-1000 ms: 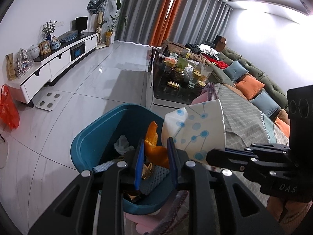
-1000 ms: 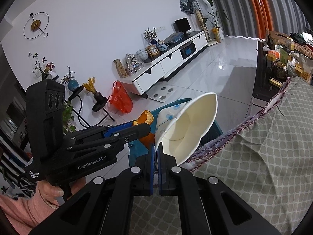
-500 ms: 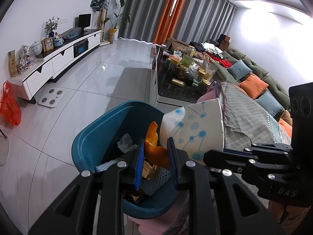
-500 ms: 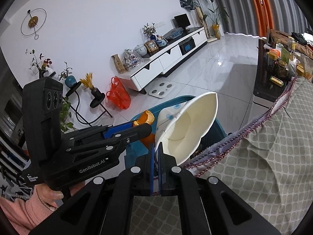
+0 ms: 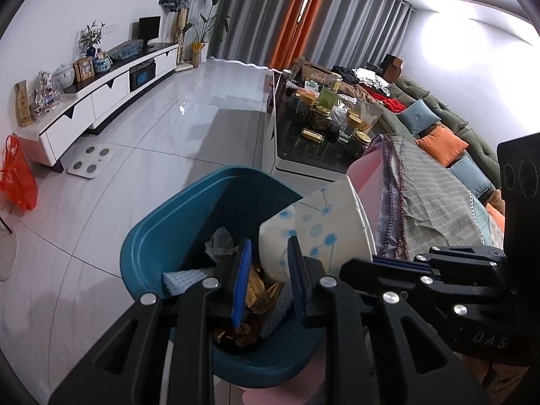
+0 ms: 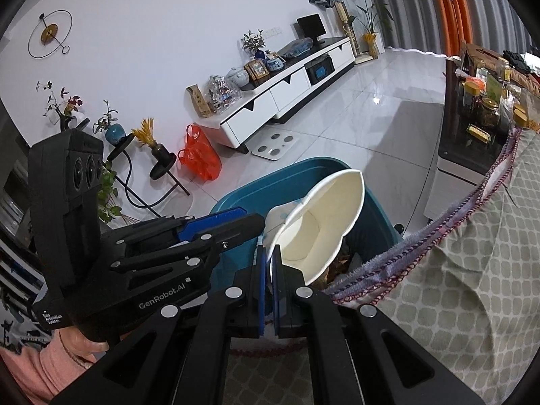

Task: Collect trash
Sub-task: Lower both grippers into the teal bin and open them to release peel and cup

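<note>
A blue trash bin stands on the floor below both grippers, holding tissue, a cloth and gold wrappers. My left gripper hangs over the bin's mouth, its blue pads a little apart with nothing between them. My right gripper is shut on the rim of a squashed white paper cup with blue dots. The cup tilts over the bin, its mouth facing the right wrist camera. The left gripper's tip sits just left of the cup.
A grey patterned cloth with a beaded fringe lies right beside the bin. A dark coffee table crowded with jars stands beyond it, a sofa to its right. A white TV cabinet, a floor scale and a red bag line the far wall.
The orange peel that sat between the left pads is no longer there. The cup and both grippers have come lower and closer over the bin.
</note>
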A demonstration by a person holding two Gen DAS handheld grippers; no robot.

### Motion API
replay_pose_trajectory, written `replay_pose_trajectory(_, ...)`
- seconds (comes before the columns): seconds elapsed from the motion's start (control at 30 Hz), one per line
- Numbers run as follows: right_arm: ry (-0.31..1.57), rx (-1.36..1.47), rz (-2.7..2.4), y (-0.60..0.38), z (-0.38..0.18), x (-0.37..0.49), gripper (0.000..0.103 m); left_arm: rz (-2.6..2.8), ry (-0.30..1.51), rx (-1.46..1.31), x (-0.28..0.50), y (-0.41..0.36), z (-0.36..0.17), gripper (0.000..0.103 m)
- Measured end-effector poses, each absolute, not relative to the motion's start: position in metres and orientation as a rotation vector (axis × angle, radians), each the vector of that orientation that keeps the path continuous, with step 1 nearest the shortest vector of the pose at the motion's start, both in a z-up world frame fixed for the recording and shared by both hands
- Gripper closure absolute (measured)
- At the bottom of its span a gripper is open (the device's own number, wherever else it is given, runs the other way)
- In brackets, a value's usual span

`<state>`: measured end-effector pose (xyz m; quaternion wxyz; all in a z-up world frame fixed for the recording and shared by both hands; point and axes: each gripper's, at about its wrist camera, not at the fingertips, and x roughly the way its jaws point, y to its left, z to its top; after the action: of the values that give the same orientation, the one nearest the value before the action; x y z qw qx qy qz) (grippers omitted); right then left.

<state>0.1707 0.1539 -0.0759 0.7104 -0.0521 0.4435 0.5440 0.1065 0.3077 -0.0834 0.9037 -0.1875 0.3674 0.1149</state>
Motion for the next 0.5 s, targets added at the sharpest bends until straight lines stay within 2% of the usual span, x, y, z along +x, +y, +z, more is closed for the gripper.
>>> replay_pose_trajectory(0.37, 1.001, -0.116, 1.194, 0.1634, -0.0822, 0.1758, 0.097, 0.265, 0.760, -0.388, 0.1014, 0.3102, -0.0849, 0.079)
replay_pose_trajectory(0.43, 1.003, -0.112, 1.192, 0.1626, -0.0817, 0.1765, 0.096, 0.269, 0.757, -0.392, 0.0995, 0.3111, -0.0835, 0.075)
replay_pose_trajectory(0.5, 1.000, -0.095, 1.189, 0.1600, -0.0806, 0.1758, 0.085, 0.274, 0.752, -0.391, 0.0981, 0.3126, -0.0818, 0.062)
